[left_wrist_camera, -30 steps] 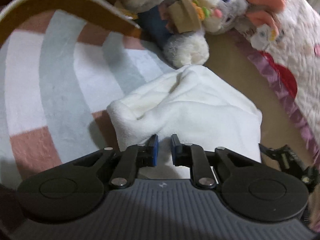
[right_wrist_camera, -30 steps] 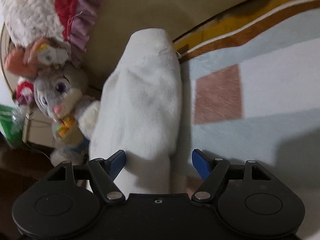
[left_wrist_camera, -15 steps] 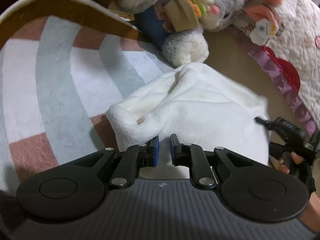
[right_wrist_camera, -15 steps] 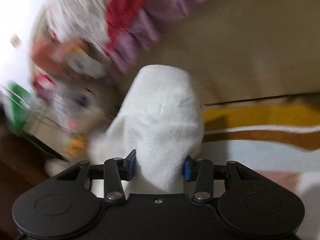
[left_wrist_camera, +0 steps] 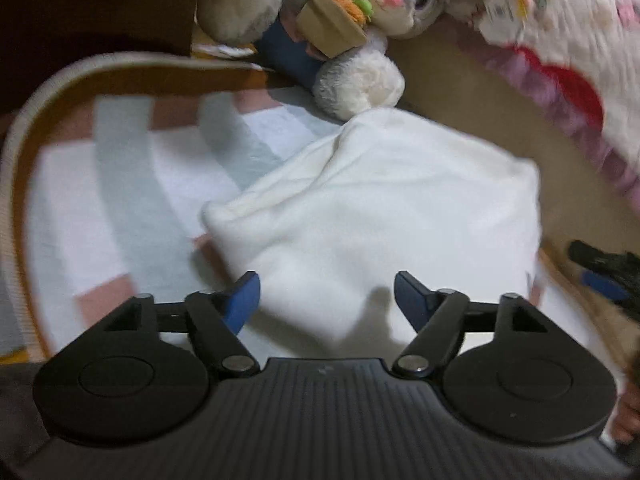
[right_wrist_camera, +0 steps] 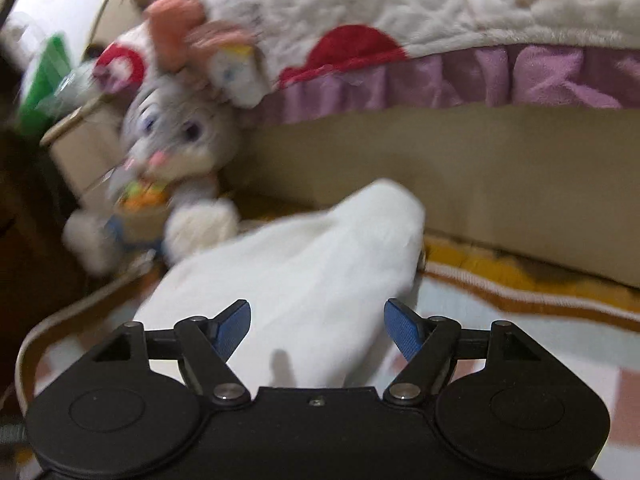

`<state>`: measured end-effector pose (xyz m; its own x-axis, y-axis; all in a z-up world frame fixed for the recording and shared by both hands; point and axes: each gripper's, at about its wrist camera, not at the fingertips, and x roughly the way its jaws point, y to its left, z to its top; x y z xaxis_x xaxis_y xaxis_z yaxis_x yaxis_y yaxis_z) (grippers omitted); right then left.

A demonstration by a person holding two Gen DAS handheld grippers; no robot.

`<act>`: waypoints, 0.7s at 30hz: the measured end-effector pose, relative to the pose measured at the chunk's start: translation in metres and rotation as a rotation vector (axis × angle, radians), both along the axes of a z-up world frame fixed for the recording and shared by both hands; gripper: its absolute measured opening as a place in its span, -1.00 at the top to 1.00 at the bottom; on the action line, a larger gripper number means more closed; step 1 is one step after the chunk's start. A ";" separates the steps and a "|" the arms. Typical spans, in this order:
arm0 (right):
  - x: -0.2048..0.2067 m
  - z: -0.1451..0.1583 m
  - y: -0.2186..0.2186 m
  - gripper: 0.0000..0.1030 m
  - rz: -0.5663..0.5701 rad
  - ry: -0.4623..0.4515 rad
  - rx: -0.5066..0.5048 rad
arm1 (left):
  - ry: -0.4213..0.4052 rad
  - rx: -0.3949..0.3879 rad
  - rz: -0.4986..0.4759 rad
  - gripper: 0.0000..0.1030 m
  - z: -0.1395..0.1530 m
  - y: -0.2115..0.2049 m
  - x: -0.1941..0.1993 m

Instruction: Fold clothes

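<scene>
Opening left gripper | right gripper opening | above garment

Two close, downward-angled wrist views, both over the folded white garment.

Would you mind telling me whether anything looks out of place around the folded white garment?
Only the plush rabbit: it lies on the rug's corner, one foot touching the white garment.

Left gripper angled down above white folded garment, blue-padded fingers opening, nothing pinched. Right gripper likewise above garment, fingers opening, gripping nothing.
</scene>
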<state>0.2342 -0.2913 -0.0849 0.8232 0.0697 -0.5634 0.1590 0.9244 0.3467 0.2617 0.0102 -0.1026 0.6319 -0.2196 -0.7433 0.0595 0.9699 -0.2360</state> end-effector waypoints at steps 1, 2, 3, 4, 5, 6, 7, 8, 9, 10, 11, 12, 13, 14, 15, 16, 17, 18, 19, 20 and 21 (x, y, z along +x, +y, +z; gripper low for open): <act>-0.015 0.003 0.005 -0.51 0.017 0.010 0.004 | -0.003 0.025 -0.011 -0.52 0.005 -0.005 -0.010; -0.028 0.006 0.010 -0.51 0.030 0.016 0.006 | -0.008 0.037 -0.027 -0.54 0.011 -0.010 -0.021; -0.041 0.009 0.013 -0.51 0.042 0.019 0.007 | -0.018 0.043 -0.046 -0.55 0.017 -0.014 -0.034; -0.055 0.012 0.017 -0.51 0.054 0.017 0.004 | -0.029 0.050 -0.065 -0.57 0.024 -0.019 -0.047; -0.070 0.016 0.021 -0.51 0.070 0.010 -0.005 | -0.040 0.061 -0.081 -0.58 0.031 -0.023 -0.059; -0.083 0.021 0.022 -0.51 0.083 -0.004 -0.011 | -0.050 0.068 -0.096 -0.58 0.038 -0.028 -0.071; -0.096 0.025 0.024 -0.51 0.095 -0.019 -0.016 | -0.059 0.062 -0.109 -0.58 0.045 -0.032 -0.083; -0.108 0.029 0.025 -0.51 0.107 -0.033 -0.021 | -0.069 0.054 -0.122 -0.58 0.052 -0.036 -0.096; -0.121 0.033 0.026 -0.51 0.108 -0.036 -0.030 | -0.085 0.041 -0.133 -0.58 0.058 -0.040 -0.108; -0.135 0.038 0.028 -0.51 0.106 -0.035 -0.040 | -0.099 0.032 -0.143 -0.59 0.065 -0.045 -0.122; -0.146 0.043 0.031 -0.51 0.107 -0.030 -0.057 | -0.109 0.041 -0.147 -0.61 0.070 -0.050 -0.136; -0.157 0.048 0.034 -0.51 0.107 -0.026 -0.081 | -0.118 0.051 -0.152 -0.63 0.075 -0.056 -0.150; -0.169 0.053 0.037 -0.51 0.108 -0.030 -0.100 | -0.126 0.068 -0.158 -0.66 0.080 -0.062 -0.164; -0.182 0.059 0.039 -0.51 0.109 -0.037 -0.117 | -0.133 0.082 -0.163 -0.68 0.085 -0.068 -0.179; -0.195 0.064 0.042 -0.51 0.110 -0.043 -0.135 | -0.140 0.093 -0.168 -0.70 0.088 -0.072 -0.193; -0.209 0.068 0.042 -0.51 0.107 -0.048 -0.139 | -0.145 0.103 -0.171 -0.72 0.092 -0.076 -0.207; -0.223 0.071 0.041 -0.51 0.103 -0.049 -0.137 | -0.144 0.110 -0.168 -0.74 0.094 -0.079 -0.221; -0.235 0.074 0.040 -0.51 0.098 -0.048 -0.136 | -0.144 0.117 -0.165 -0.76 0.096 -0.082 -0.235; -0.247 0.076 0.040 -0.51 0.089 -0.041 -0.142 | -0.142 0.125 -0.160 -0.79 0.098 -0.084 -0.249; -0.258 0.078 0.040 -0.51 0.079 -0.034 -0.150 | -0.139 0.136 -0.148 -0.84 0.099 -0.085 -0.261; -0.269 0.079 0.040 -0.51 0.072 -0.026 -0.160 | -0.139 0.145 -0.132 -0.87 0.099 -0.085 -0.273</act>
